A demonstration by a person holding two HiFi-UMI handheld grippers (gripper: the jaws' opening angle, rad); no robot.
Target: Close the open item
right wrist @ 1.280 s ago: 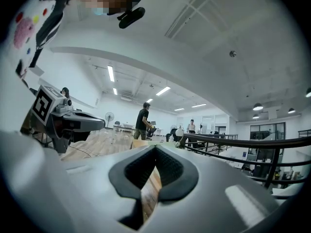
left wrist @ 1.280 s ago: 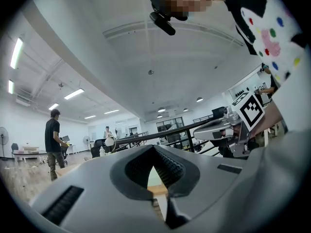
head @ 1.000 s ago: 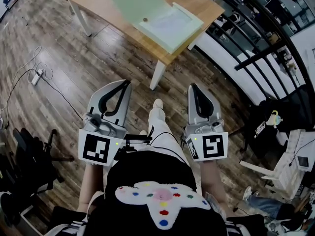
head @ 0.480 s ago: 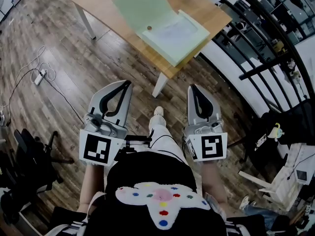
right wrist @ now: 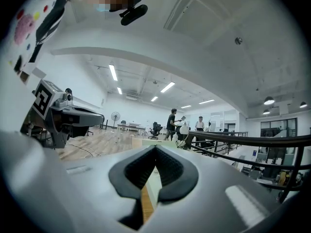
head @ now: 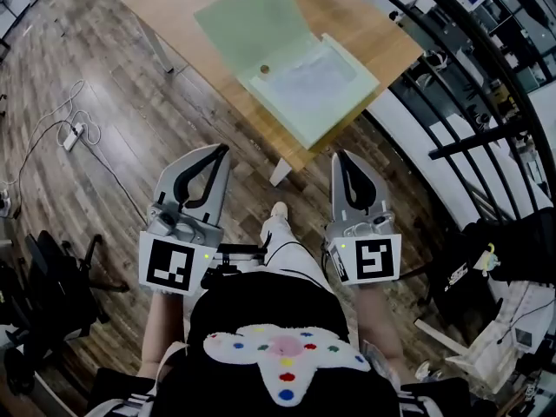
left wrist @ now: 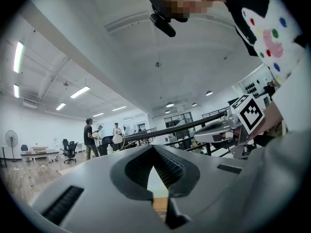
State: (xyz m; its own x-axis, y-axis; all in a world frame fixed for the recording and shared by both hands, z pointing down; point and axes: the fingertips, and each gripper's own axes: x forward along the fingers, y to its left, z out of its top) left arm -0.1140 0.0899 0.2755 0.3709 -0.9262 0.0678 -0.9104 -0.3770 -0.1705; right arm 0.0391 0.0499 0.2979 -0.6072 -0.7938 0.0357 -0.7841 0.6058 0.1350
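A pale green box lies open on the wooden table [head: 187, 3] ahead of me in the head view. Its lid [head: 250, 23] lies flat and its shallow tray [head: 314, 83] holds white sheets. A small round clasp [head: 265, 69] sits at the hinge. My left gripper [head: 222, 149] and right gripper [head: 340, 155] are held level in front of my body, short of the table's near corner. Both are shut with nothing in them. Through the closed jaws of the right gripper [right wrist: 155, 148] a strip of the green box [right wrist: 153, 184] shows. The left gripper [left wrist: 154, 147] points the same way.
A white table leg [head: 280, 172] stands just beyond the grippers. A black railing [head: 473, 76] runs along the right. A power strip with cable [head: 68, 135] lies on the wooden floor at left, and a dark office chair [head: 43, 298] stands nearer. Two people stand far off [right wrist: 172, 124].
The table and open box have slid lower in the head view and come closer. Both grippers keep the same shut pose in front of the body.
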